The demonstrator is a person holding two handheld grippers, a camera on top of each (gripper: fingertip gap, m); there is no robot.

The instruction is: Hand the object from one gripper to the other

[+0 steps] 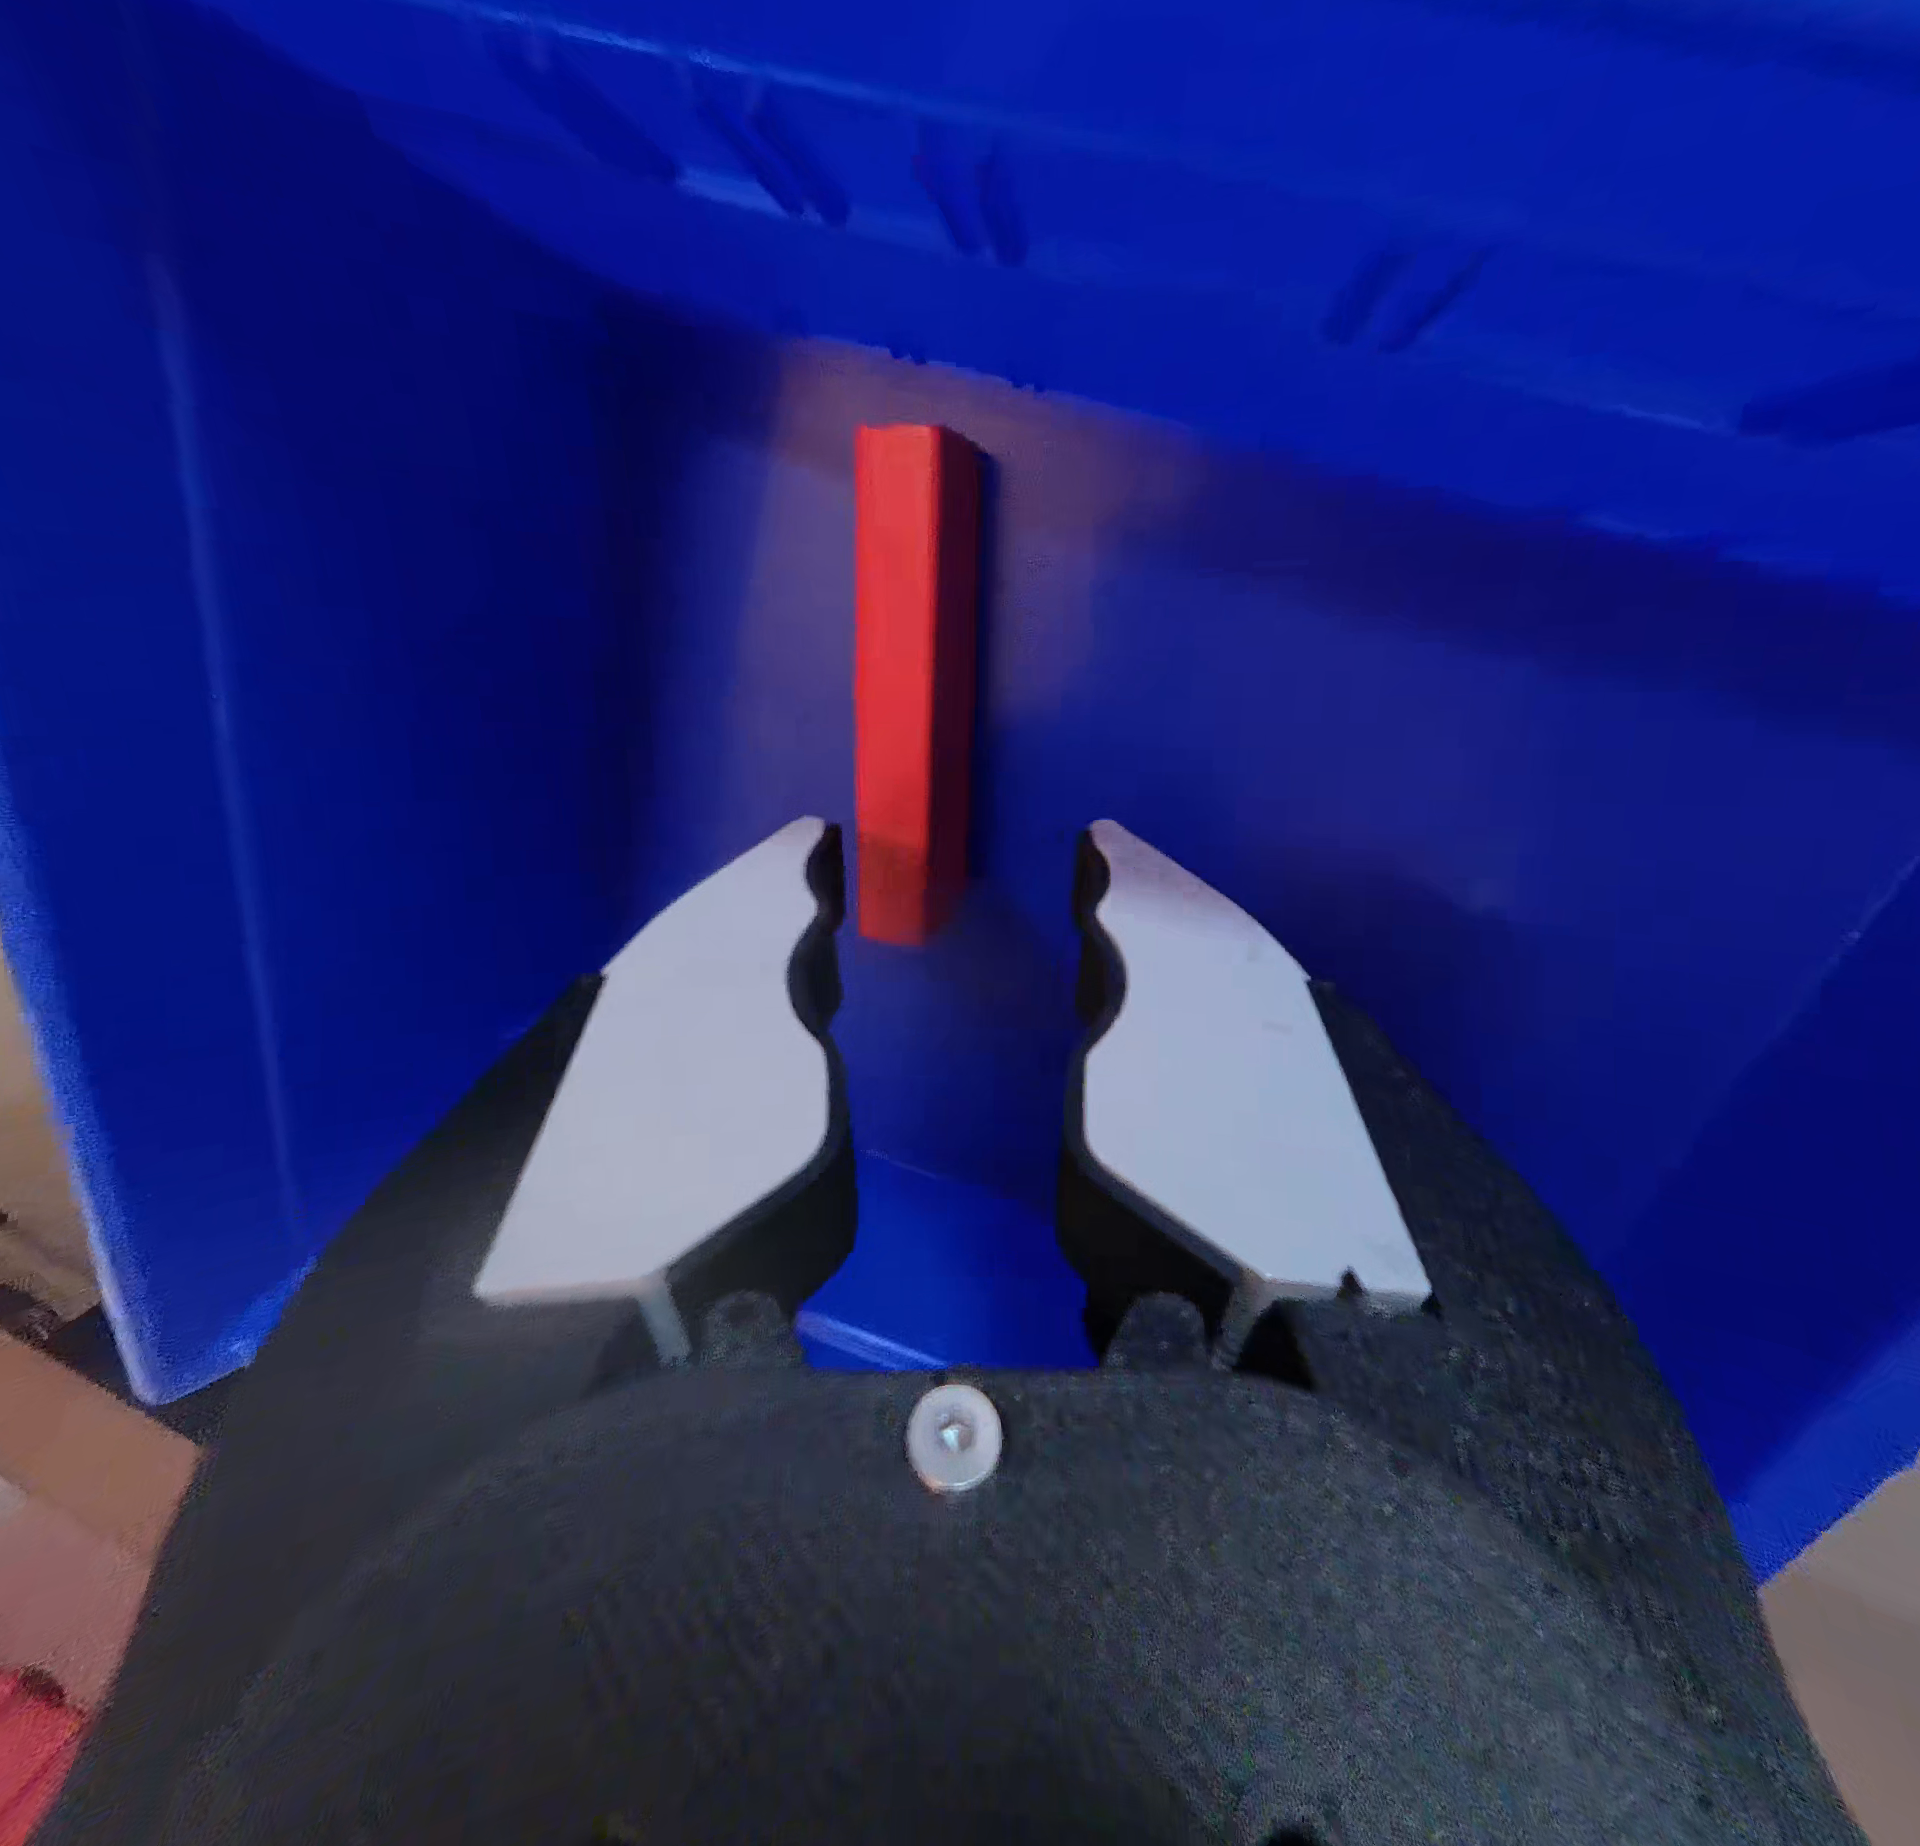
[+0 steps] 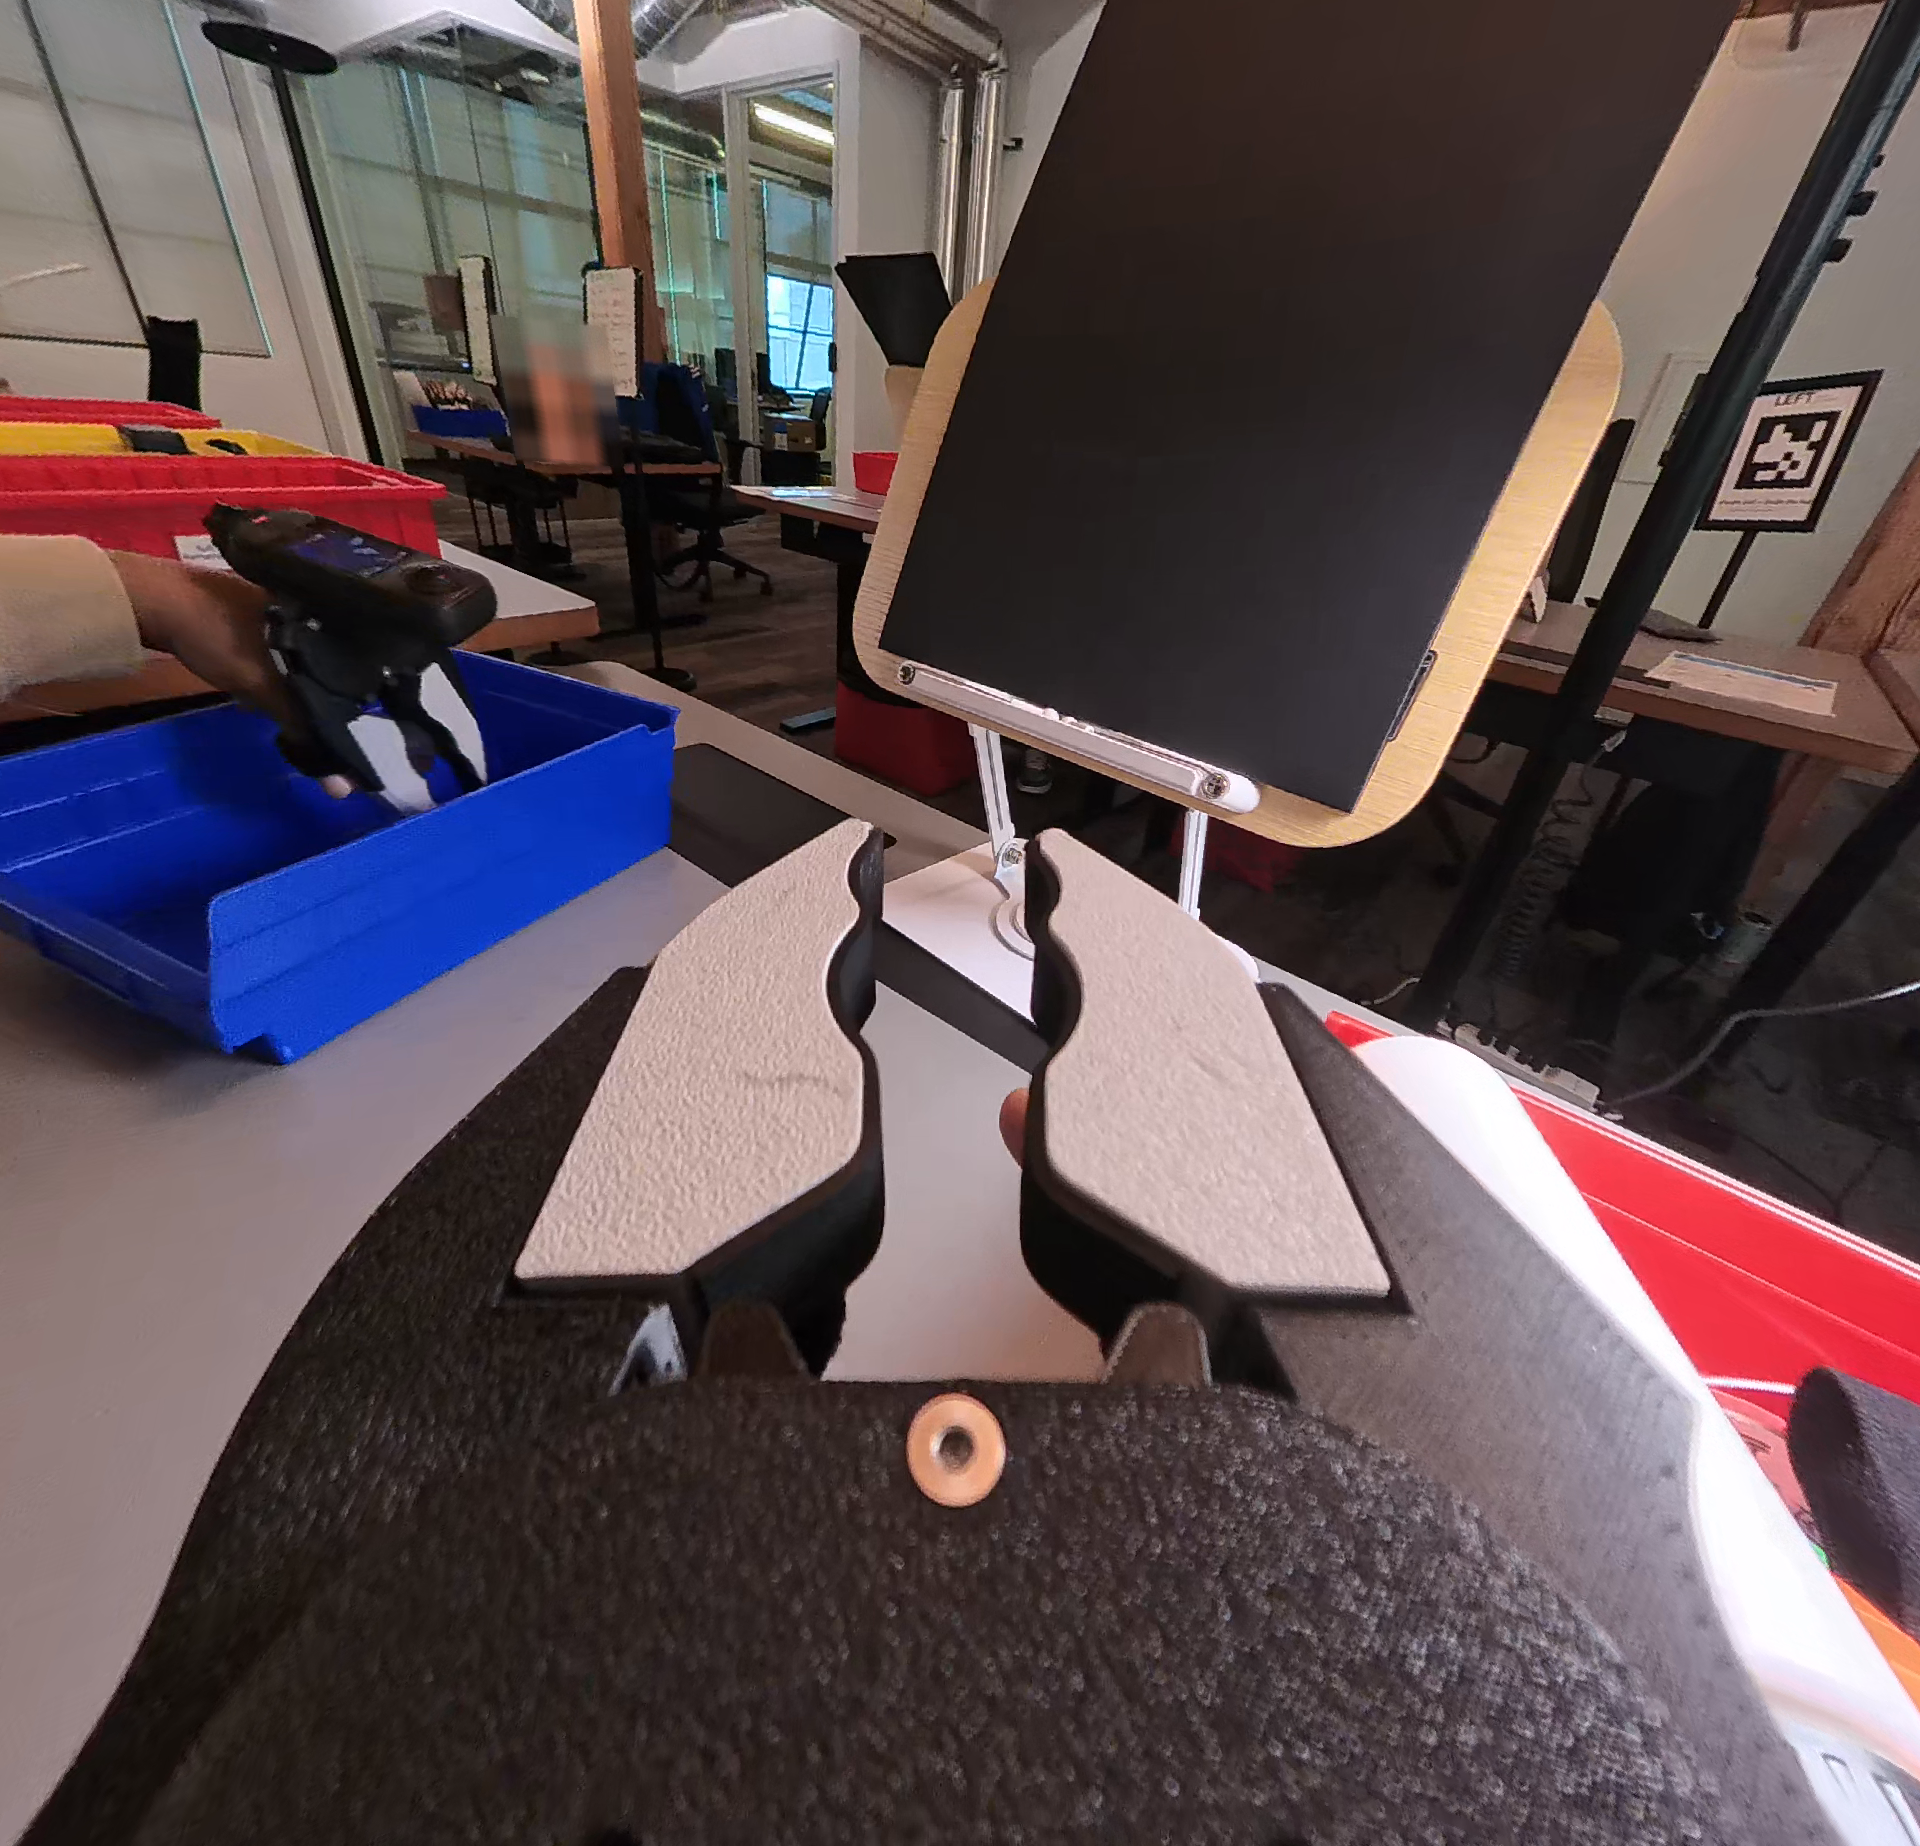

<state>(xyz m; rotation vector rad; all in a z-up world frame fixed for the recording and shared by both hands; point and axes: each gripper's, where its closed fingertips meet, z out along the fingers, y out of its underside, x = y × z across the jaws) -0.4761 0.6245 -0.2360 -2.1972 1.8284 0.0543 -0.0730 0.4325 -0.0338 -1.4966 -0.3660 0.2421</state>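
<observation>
We find the left gripper [image 1: 954,866] lowered into a blue bin [image 1: 364,549], its jaws spread apart with nothing clamped. A red block [image 1: 912,674] lies on the bin floor at centre frame of the left wrist view, running straight away from the camera. Its near end sits between the fingertips, close against the left-hand finger [image 1: 686,1048]; we cannot tell whether they touch. The other finger stands clear of it.

In the right wrist view, the right gripper [image 2: 954,851] is at lower centre above a grey table [image 2: 156,1225], jaws parted and empty. At left of that frame we note the blue bin [image 2: 436,923] on the table, with the left gripper [image 2: 416,747] dipping inside it, held by a person's hand [image 2: 208,633]. A dark panel on a stand [image 2: 1299,342] fills the upper right. A red bin [image 2: 1714,1256] sits at right edge.
</observation>
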